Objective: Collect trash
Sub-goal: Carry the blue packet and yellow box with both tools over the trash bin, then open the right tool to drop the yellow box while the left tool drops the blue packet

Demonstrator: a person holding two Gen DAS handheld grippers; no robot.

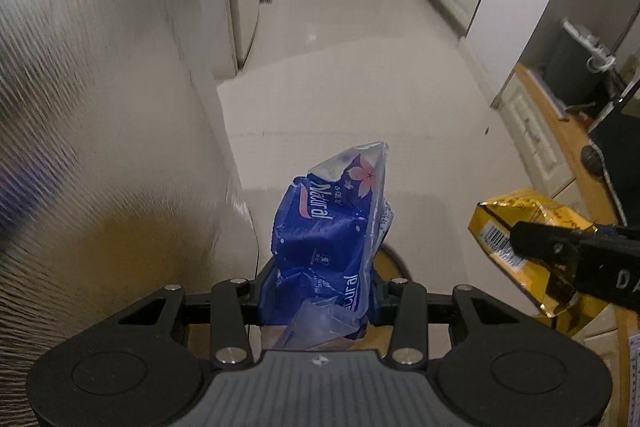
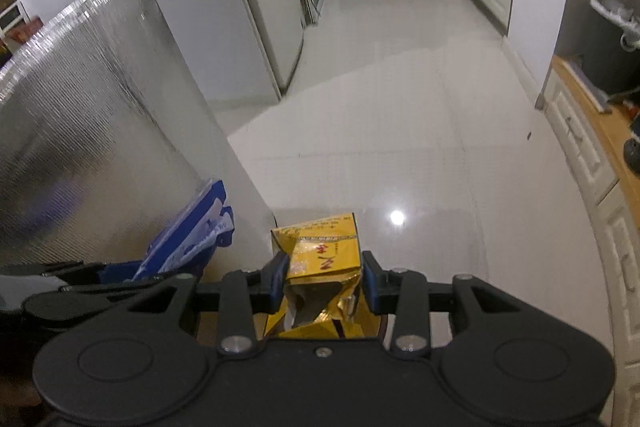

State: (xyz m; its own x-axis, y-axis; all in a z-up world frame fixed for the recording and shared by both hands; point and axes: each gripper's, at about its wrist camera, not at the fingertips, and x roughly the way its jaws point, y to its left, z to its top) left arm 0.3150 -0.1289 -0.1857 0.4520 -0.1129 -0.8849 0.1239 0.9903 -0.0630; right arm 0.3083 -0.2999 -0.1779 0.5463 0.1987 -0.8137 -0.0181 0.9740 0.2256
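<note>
Above pale floor tiles [image 1: 360, 99], left gripper [image 1: 320, 291] clamping crumpled blue wrapper [image 1: 320, 235], right gripper [image 2: 325, 279] torn yellow packet [image 2: 320, 255].

I read "Natural" in white letters running up the blue plastic wrapper [image 1: 320, 239], and again, partly cut off, lower on the same wrapper. A pink blossom is printed near its clear top. On the yellow foil packet [image 1: 516, 227] I see a barcode, digits too small to read. Its red characters in my right wrist view [image 2: 320, 255] stay illegible. The black gripper body [image 1: 624, 281] shows "DA", cut off by the frame edge.
</note>
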